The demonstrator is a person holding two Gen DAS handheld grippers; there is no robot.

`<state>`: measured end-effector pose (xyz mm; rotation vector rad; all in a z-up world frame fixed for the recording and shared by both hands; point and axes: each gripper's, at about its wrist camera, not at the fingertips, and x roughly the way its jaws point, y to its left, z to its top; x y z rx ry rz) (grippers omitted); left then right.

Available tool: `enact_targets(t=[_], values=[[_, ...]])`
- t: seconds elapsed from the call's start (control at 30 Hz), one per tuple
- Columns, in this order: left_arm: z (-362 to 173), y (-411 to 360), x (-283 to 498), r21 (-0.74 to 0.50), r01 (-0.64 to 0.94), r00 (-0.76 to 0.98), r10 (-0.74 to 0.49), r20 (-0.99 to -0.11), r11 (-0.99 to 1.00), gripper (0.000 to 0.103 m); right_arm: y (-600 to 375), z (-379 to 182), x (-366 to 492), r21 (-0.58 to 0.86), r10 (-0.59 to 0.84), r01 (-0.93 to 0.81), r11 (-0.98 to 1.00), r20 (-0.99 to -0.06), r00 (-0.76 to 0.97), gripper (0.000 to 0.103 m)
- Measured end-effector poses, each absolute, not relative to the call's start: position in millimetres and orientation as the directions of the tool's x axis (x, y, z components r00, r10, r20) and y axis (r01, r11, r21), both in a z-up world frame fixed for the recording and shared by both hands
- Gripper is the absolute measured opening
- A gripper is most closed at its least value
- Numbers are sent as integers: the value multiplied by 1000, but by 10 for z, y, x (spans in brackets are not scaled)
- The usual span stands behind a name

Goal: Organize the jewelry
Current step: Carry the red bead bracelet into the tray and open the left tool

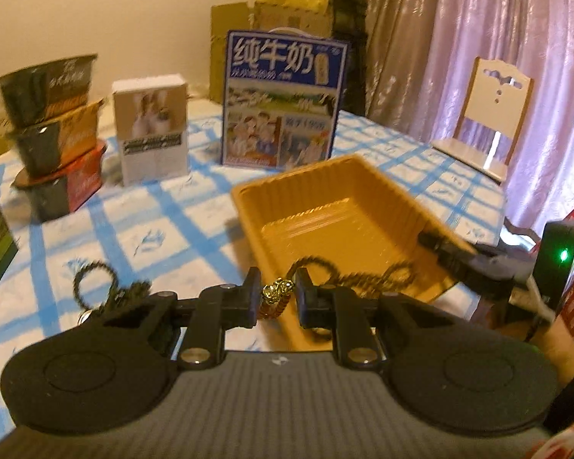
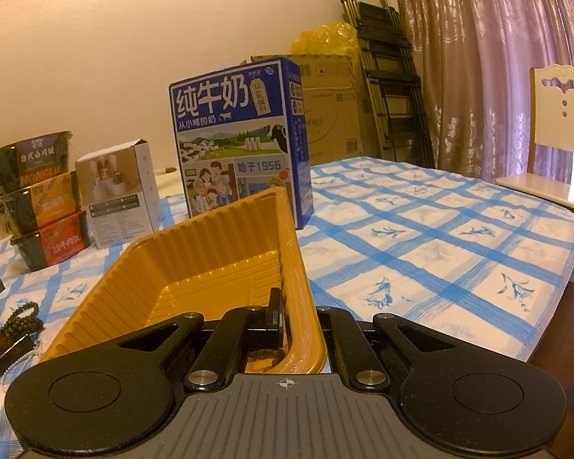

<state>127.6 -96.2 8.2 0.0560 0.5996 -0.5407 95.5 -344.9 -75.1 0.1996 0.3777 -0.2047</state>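
My left gripper (image 1: 277,296) is shut on a gold bead bracelet (image 1: 275,298) and holds it over the near rim of the yellow plastic tray (image 1: 248,206). Dark bead strands (image 1: 367,277) drape over the tray's near rim and another dark strand (image 1: 95,279) lies on the cloth at left. My right gripper (image 2: 292,323) is shut on the tray's right wall (image 2: 296,267), one finger inside, one outside. It shows from the side in the left wrist view (image 1: 440,246). More beads (image 2: 15,317) lie left of the tray, and brown beads (image 2: 268,355) lie inside its near corner.
A blue milk carton (image 2: 241,141) stands behind the tray, a white box (image 2: 118,199) and stacked food bowls (image 2: 38,202) to its left. The blue checked tablecloth (image 2: 440,237) spreads right. A white chair (image 2: 555,145) and curtain stand at far right.
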Motion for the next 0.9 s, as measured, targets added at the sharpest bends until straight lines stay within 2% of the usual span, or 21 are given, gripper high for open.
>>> enact_targets(t=[0.37, 0.73, 0.77, 0.9], values=[[146, -1545, 1587, -179, 592, 634, -591, -499, 786, 17, -3438, -723, 969, 152, -160, 232, 961, -382, 910, 4], [-206, -2028, 1890, -214, 571, 587, -576, -569, 792, 17, -3437, -723, 969, 152, -160, 232, 961, -382, 910, 4], [-213, -2028, 1898, -214, 566, 590, -573, -569, 796, 17, -3437, -724, 969, 151, -160, 232, 961, -382, 910, 4], [-176, -1913, 1897, -219, 550, 608, -566, -556, 806, 32, -3437, -723, 970, 152, -160, 232, 961, -382, 910, 4]])
